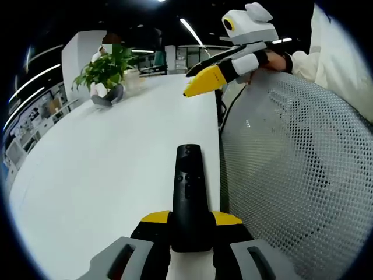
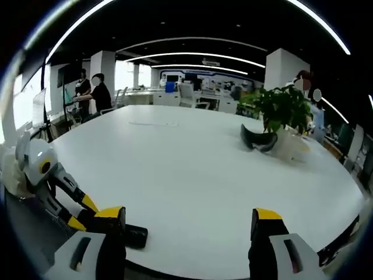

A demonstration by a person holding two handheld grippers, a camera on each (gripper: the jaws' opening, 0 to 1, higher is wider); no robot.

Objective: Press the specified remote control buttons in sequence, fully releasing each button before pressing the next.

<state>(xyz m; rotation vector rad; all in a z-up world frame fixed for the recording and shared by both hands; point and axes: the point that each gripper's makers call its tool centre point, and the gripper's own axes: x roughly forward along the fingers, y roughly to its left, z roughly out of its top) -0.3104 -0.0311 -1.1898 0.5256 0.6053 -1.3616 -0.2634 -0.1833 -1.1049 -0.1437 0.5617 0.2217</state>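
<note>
In the left gripper view, the left tongs [image 1: 191, 224] clamped the near end of a black remote control [image 1: 190, 195], which pointed ahead over the white tabletop [image 1: 116, 175]. The right tongs [image 1: 204, 81], jaws together, hovered beyond its far tip. A mesh chair back [image 1: 297, 175] stood to the right.

In the right gripper view, the right tongs [image 2: 189, 224] stood parted and empty; the remote's end [image 2: 135, 236] lay beside the left jaw. A potted plant [image 2: 280, 111] stood far ahead.

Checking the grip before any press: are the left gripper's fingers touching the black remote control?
Touching. The left gripper view shows the left gripper closed on the black remote control.
</note>
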